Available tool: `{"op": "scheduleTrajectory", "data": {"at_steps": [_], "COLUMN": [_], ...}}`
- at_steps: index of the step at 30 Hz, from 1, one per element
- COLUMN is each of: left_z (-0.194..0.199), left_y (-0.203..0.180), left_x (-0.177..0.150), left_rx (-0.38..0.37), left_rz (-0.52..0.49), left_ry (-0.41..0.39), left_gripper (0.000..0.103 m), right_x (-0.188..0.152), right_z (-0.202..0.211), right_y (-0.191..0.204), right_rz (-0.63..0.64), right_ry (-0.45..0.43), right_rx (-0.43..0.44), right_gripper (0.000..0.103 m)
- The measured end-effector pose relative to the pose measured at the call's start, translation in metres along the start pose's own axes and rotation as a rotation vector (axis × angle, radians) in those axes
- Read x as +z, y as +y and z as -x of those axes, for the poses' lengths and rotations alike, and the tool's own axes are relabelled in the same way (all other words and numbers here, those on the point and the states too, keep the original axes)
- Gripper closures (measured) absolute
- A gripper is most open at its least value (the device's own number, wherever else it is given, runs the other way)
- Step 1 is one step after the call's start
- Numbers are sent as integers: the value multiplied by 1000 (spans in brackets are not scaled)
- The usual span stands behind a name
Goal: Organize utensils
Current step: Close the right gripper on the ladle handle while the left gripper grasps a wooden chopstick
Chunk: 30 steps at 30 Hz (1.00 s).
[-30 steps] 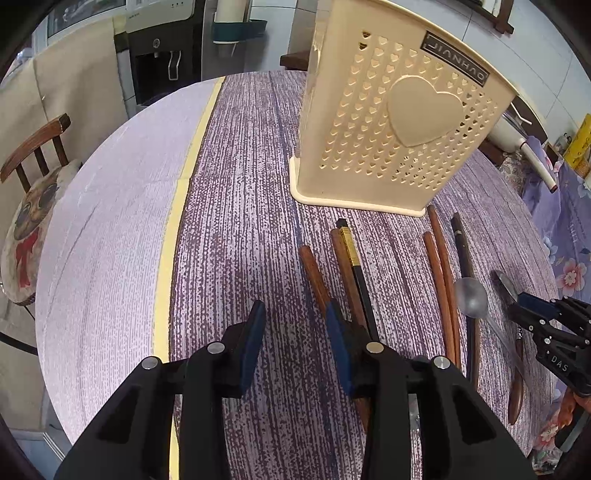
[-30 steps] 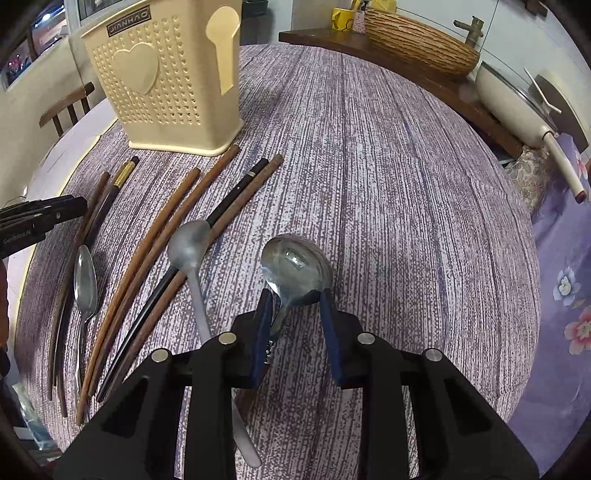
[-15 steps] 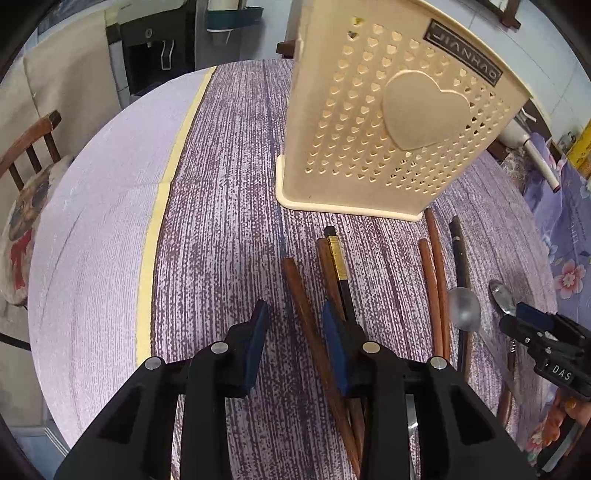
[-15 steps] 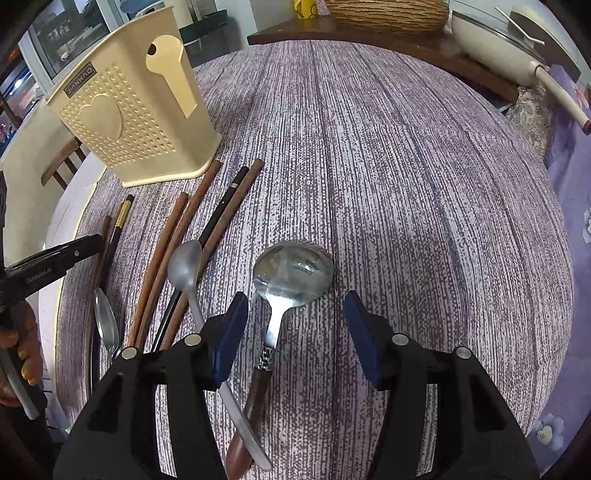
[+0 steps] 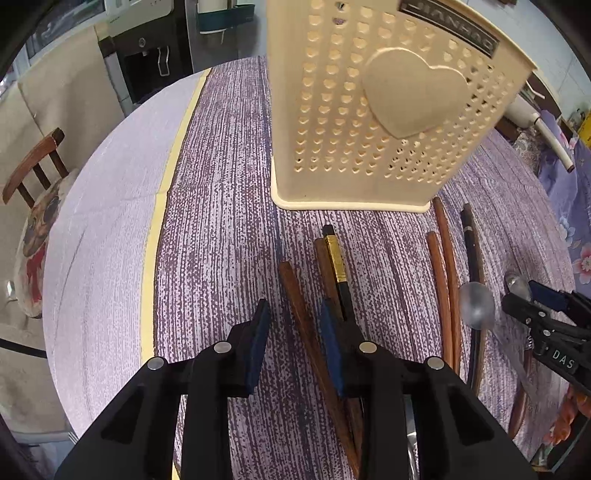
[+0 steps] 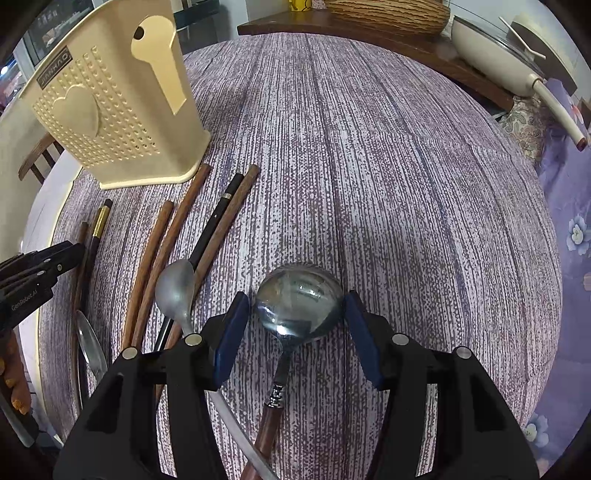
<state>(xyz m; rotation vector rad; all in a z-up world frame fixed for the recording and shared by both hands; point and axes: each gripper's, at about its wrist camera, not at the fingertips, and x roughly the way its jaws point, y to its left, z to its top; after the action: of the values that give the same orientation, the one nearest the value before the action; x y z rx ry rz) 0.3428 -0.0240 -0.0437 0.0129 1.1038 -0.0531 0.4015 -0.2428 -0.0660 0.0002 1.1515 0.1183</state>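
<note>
A cream perforated utensil holder stands upright on the purple tablecloth. In front of it lie several brown and black chopsticks. My left gripper points down over one brown chopstick, which lies between its closing jaws; the pads do not touch it. My right gripper is open, its pads either side of the bowl of a large steel spoon with a wooden handle, which rests on the cloth. A smaller spoon lies just to its left.
A third spoon lies at the far left among the chopsticks. A wooden chair stands off the table's left side. A white pan and a woven basket sit on a wooden ledge beyond the table.
My right gripper opened and let go of the large spoon, which now lies on the cloth. My left gripper shifted so the leftmost brown chopstick sits between its jaws, which narrowed slightly.
</note>
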Motion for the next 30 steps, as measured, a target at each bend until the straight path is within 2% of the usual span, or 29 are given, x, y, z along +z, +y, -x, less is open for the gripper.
{"op": "scheduleTrajectory", "data": {"at_steps": [3,4,6,17,25,30], "left_z": [0,0,0,-1,0,7], "left_y": [-7,-9,-15,-24,-21,-12], "left_x": [0,1,1,-6,-10,-8], "left_rx": [17,17,40,93,62,31], "left_rz": [2,-2,-17,0,36,51], "left_ry": [4,7,7,-71,-89,-126], "left_gripper": [81,88,91,92,93,93], "right_x": [2,4,8,3,-6,-8], "right_z": [0,-1,-3,-1,5,22], "right_y": [-3,-3,-3,-4,-4,-13], "right_rz": [3,0,-7,-19,-37,-58], "right_ry": [4,6,8,-31,-62,-131], "right_rx": [-9,-12,-15,-32,-10,36], "right_gripper": [51,52,52,55,55,55]}}
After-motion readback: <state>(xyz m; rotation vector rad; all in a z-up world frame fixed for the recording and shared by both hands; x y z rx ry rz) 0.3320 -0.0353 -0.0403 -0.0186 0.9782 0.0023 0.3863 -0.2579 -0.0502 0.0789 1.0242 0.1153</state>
